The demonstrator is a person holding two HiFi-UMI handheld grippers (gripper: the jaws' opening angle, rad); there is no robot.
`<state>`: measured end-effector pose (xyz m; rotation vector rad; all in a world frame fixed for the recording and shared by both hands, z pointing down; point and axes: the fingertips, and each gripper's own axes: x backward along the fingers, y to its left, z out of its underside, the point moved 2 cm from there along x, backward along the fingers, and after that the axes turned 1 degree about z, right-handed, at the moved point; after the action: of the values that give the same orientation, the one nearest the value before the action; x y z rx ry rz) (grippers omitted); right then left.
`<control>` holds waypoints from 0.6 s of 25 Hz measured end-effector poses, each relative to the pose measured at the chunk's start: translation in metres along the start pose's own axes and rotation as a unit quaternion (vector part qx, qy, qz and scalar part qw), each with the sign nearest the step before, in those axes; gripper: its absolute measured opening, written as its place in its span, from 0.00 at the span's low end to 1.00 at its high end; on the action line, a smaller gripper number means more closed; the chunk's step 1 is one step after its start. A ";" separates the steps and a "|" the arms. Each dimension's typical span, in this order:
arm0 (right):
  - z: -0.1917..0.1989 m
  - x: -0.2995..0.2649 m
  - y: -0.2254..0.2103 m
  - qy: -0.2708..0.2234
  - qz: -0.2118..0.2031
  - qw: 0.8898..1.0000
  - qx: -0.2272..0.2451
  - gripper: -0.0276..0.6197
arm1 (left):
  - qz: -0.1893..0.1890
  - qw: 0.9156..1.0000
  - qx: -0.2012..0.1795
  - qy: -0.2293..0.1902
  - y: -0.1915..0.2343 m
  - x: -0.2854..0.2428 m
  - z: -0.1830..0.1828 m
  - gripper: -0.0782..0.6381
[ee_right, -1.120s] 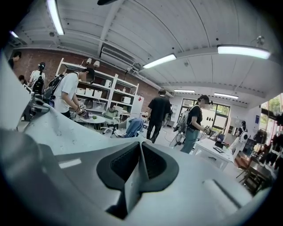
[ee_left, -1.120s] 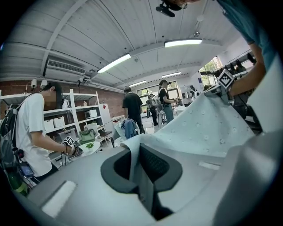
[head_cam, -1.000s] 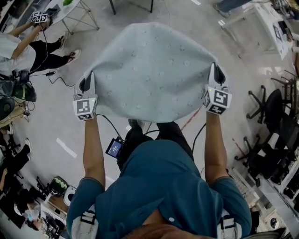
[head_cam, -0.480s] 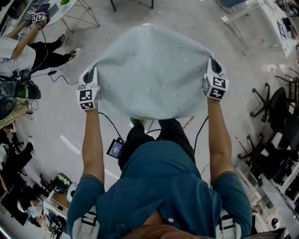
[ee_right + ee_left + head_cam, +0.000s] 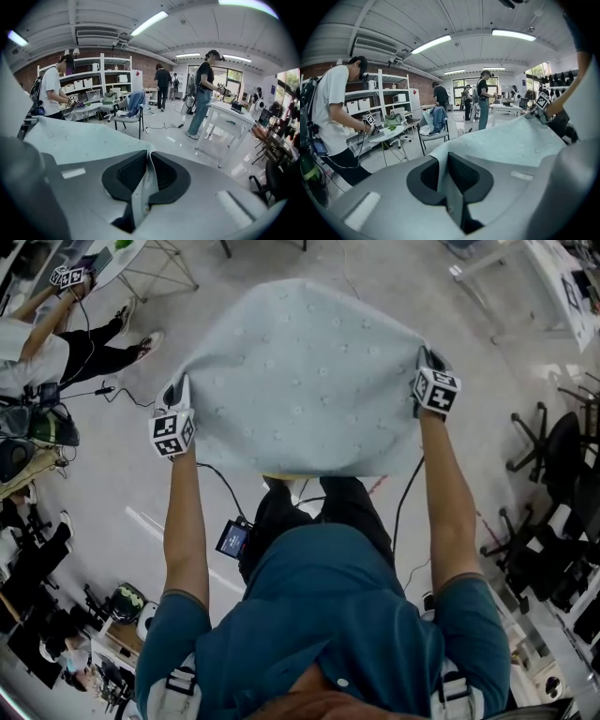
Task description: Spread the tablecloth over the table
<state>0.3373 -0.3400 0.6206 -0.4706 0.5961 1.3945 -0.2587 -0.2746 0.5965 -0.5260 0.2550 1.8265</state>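
A pale blue-grey tablecloth (image 5: 300,381) with small dots hangs spread in the air in front of me, above the floor. My left gripper (image 5: 178,395) is shut on its left edge, and my right gripper (image 5: 429,364) is shut on its right edge. In the left gripper view the cloth (image 5: 511,145) runs off to the right from between the shut left gripper (image 5: 449,165). The right gripper view has the cloth (image 5: 79,138) stretching leftward, a fold of it pinched in the right gripper (image 5: 148,168). No table lies under the cloth in the head view.
A person (image 5: 37,343) works at a small round table (image 5: 141,254) at the upper left, with cables on the floor nearby. Office chairs (image 5: 548,456) stand at the right. A white table (image 5: 229,119) and a chair with clothes (image 5: 436,126) stand ahead, with other people around.
Both grippers have moved forward and away from my body, carrying the cloth with them. The cloth stays stretched between them, both still clamped on it.
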 end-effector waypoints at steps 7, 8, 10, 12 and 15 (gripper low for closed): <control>0.032 -0.029 -0.009 0.045 0.005 0.999 -0.017 0.09 | -0.040 0.968 -0.239 -0.060 -0.055 0.017 -0.076 0.11; 0.038 -0.030 -0.010 0.051 0.008 0.998 -0.020 0.09 | -0.041 0.962 -0.264 -0.063 -0.061 0.017 -0.079 0.11; 0.047 -0.034 -0.011 0.060 0.013 0.998 -0.027 0.08 | -0.039 0.957 -0.281 -0.061 -0.064 0.014 -0.077 0.11; 0.054 -0.039 -0.016 0.070 0.020 0.997 -0.036 0.08 | -0.028 0.968 -0.243 -0.052 -0.055 0.007 -0.067 0.11; 0.065 -0.047 -0.021 0.088 0.029 0.995 -0.046 0.08 | -0.011 0.997 -0.073 -0.017 -0.021 -0.009 -0.023 0.12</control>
<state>0.3622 -0.3374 0.6997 -0.6603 0.6947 1.4487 -0.2320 -0.2853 0.5828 -0.5968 0.0913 1.8392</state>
